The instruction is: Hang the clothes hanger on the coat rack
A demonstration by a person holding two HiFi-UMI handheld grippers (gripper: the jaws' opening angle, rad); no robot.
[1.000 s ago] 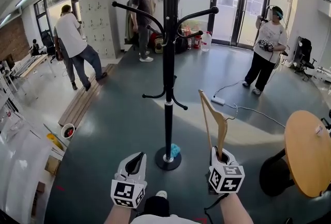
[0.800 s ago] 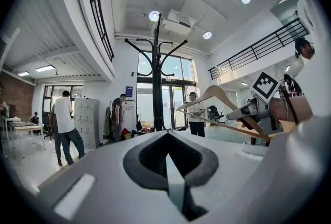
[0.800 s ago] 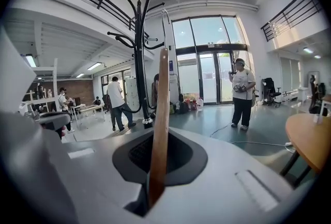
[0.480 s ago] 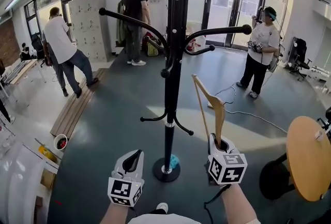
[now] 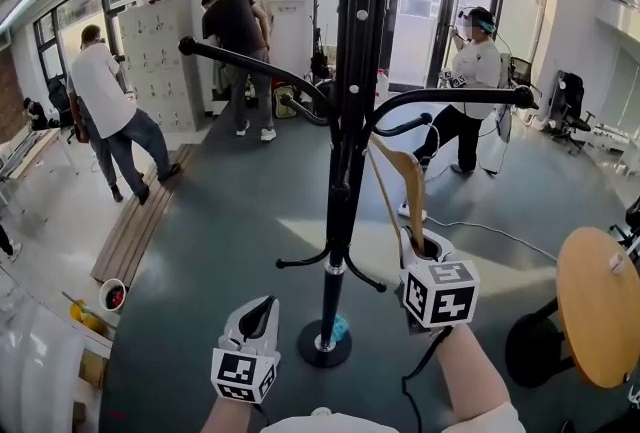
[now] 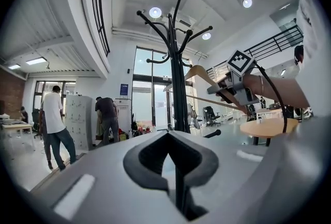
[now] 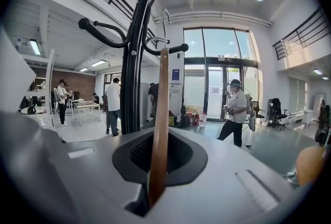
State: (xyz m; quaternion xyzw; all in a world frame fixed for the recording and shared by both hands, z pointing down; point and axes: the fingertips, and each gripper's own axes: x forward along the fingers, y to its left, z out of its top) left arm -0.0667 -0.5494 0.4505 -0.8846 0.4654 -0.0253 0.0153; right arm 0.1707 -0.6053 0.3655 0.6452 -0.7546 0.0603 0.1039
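Note:
A black coat rack (image 5: 345, 121) stands on a round base in the middle of the head view, its curved arms spreading at the top. My right gripper (image 5: 428, 256) is shut on a wooden clothes hanger (image 5: 408, 186), held upright just right of the pole, below a right-hand arm (image 5: 470, 94). In the right gripper view the hanger (image 7: 159, 114) rises between the jaws, its metal hook (image 7: 165, 26) near the rack's arms (image 7: 137, 26). My left gripper (image 5: 258, 319) hangs low, left of the pole, shut and empty. The left gripper view shows the rack (image 6: 178, 62) and the hanger (image 6: 199, 72).
Several people stand around: two by grey lockers (image 5: 165, 51) at the back left, one with a headset (image 5: 465, 91) at the back right. A round wooden table (image 5: 600, 306) is at the right. A wooden bench (image 5: 135, 226) lies on the floor at left.
My right gripper has lifted the hanger up and closer to the rack's pole. The view has moved nearer the rack. The left gripper stays low.

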